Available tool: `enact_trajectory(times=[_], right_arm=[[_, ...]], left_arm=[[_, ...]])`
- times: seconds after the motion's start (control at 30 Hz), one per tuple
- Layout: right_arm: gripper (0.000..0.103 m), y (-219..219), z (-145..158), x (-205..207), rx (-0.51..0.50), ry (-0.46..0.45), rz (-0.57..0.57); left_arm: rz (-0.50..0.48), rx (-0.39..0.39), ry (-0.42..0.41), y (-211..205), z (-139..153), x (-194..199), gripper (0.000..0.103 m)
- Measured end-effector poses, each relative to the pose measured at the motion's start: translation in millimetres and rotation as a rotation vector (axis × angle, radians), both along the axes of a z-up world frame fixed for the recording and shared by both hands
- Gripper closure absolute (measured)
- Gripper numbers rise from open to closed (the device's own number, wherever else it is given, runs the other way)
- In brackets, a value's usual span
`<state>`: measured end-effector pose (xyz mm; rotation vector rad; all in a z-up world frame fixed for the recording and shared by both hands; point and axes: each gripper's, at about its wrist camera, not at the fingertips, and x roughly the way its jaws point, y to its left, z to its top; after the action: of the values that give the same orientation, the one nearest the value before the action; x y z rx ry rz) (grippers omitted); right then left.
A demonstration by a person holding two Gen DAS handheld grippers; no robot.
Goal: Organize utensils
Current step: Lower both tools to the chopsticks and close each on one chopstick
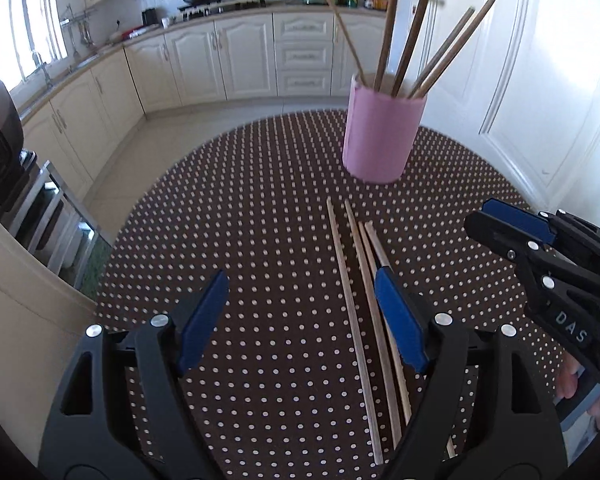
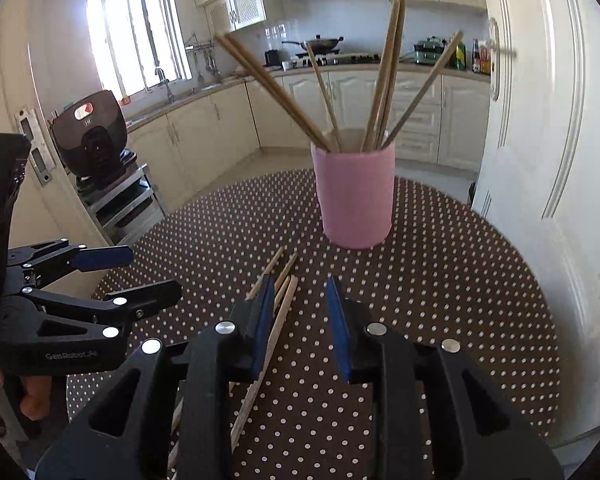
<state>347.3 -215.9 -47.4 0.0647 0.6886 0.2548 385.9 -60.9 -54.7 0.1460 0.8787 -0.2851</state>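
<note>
A: Left wrist view. Your left gripper (image 1: 300, 316) stands wide, nothing between the pads. Four loose chopsticks (image 1: 358, 304) lie side by side on the bench (image 1: 260, 208), and your pad at 3 o'clock covers part of the outer ones. The pink cup (image 1: 382, 136) sits at 1 o'clock, sticks already in it.

B: Handling?

A: Probably light, stiff, thin wood that rolls easily. Pinch one mid-length, across the shaft.

B: Right wrist view?

A: Your right gripper (image 2: 300, 328) is at a narrow gap, empty; the chopsticks (image 2: 278, 320) run under its pad at 9 o'clock. The cup (image 2: 356, 196) is at 12 o'clock, well apart. The left gripper (image 2: 140, 276) shows at 9 o'clock.
</note>
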Motion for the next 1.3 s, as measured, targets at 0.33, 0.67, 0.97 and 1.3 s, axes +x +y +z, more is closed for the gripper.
enact_trajectory(times=[0.33,0.67,0.97,1.3], right_arm=[[0.075,1.9,-26.3,12.8,-0.004,0.104,0.017],[0.075,-2.4,-44.2,23.1,0.006,0.157,0.025],[0.075,11.5,-50.5,31.1,0.024,0.218,0.064],[0.075,35.3,-55.4,41.9,-0.058,0.251,0.047]], left_arm=[[0.009,0.015,0.118,-17.5,-39.1,33.0,0.034],[0.018,0.024,0.179,-32.3,-62.2,62.3,0.058],[0.002,0.056,0.174,-44.6,-61.7,76.8,0.08],[0.001,0.067,0.202,-19.9,-60.5,64.3,0.082]])
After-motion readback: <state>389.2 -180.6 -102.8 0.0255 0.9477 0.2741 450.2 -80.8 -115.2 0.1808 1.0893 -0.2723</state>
